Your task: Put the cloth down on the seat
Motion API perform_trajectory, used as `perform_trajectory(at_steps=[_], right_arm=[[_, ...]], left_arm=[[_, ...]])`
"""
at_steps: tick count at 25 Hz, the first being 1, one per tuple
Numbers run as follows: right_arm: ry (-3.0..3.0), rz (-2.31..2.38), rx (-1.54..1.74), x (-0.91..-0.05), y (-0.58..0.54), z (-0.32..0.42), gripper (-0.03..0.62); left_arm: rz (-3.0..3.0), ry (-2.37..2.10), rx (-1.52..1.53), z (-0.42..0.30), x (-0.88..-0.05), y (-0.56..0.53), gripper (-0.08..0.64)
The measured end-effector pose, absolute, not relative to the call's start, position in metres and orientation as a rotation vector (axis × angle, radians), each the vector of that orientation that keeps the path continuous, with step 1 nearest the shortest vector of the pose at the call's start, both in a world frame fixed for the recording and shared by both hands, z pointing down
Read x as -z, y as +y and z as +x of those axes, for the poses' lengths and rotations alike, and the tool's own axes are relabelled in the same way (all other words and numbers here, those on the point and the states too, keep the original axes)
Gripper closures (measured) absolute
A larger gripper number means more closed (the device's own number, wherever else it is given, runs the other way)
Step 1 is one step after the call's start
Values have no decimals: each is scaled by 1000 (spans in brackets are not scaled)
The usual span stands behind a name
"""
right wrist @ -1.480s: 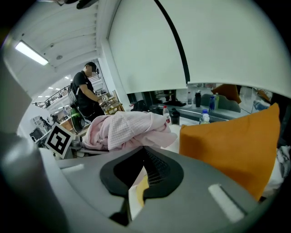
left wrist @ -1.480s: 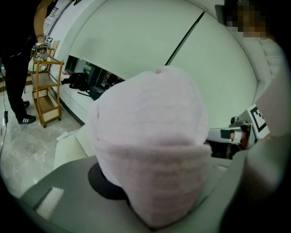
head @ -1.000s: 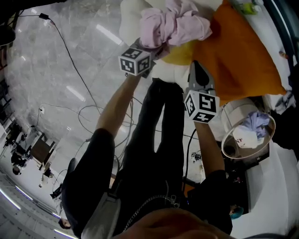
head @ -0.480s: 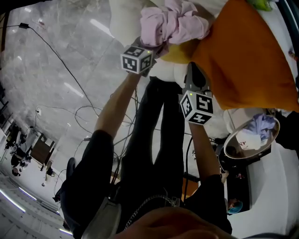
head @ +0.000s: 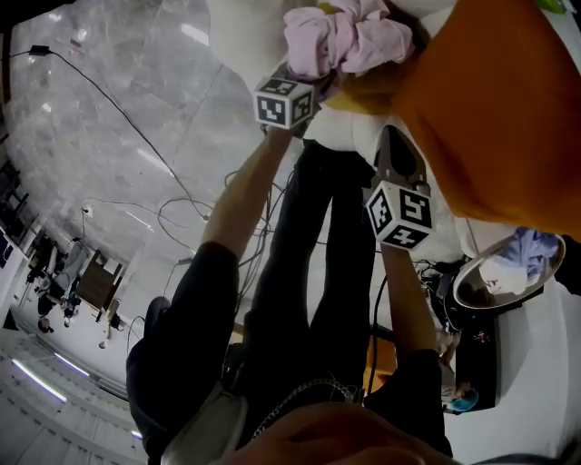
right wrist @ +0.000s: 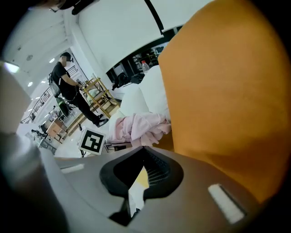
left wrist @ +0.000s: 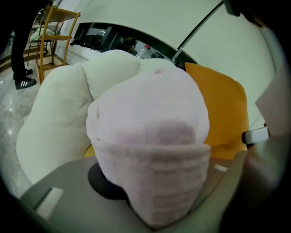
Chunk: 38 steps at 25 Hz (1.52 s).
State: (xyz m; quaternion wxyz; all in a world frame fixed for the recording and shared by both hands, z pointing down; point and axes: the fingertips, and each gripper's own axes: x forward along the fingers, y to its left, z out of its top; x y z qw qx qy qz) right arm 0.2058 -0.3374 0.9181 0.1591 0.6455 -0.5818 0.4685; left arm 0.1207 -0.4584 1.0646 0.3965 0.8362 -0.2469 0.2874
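A crumpled pink cloth (head: 349, 36) hangs at the top of the head view over the white padded seat (head: 241, 27). My left gripper (head: 318, 84) is shut on it, just below its marker cube. In the left gripper view the cloth (left wrist: 152, 136) bulges between the jaws and hides their tips, with the seat (left wrist: 59, 113) behind it. My right gripper (head: 397, 150) points at the seat's front edge beside an orange cushion (head: 508, 109). Its jaws meet with nothing between them. In the right gripper view the right gripper (right wrist: 143, 148) has the cloth (right wrist: 138, 127) ahead to the left.
The orange cushion (right wrist: 227, 91) fills the right of the right gripper view. A metal bowl (head: 508, 272) holding fabrics stands at the right. Cables (head: 163, 218) trail over the glossy floor. A person (right wrist: 68, 86) stands far off, near a wooden rack (left wrist: 50, 32).
The left gripper has carried the cloth up and right in the head view, closer to the seat. The right gripper shifted slightly down and right. Both grips are unchanged.
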Motion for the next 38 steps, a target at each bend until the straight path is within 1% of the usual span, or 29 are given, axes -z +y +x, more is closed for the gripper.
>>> perform_trajectory(at_steps=[7,11,17,19,23,26,32,33,35,38], right_arm=[[-1594,1864,-1374,-935,-327,205,589],[-1598,1842,-1386,-937,-323,202,589],[-1603,1799,-1410,-943,-317,187,589],[-1604,1790,-1416,-943,-316,182,589],[-1610,1778,-1434,-940,-313,175,589],[-1611,1779,-1438,-931,-311,171,589],[-1661,1777,-1381,-889,-322,170,589],[-1669,1780,-1370,-882,-325,172,589],[-1690,1779,-1343,-865,-332,174,589],[-1732,1770,-1292,-840,-343,175,589]], left_arm=[[2041,-669,-792,104,-1106,-450,353],[1990,-686,-844,95,-1128,-442,336],[1930,-716,-868,82,-1147,-437,277],[1928,-717,-874,77,-1151,-433,245],[1926,-769,-878,62,-1147,-428,225],[1923,-782,-875,57,-1134,-420,224],[1935,-786,-809,48,-1070,-421,250],[1946,-786,-809,47,-1058,-421,261],[1970,-773,-800,48,-1034,-421,325],[2017,-747,-744,58,-996,-424,344]])
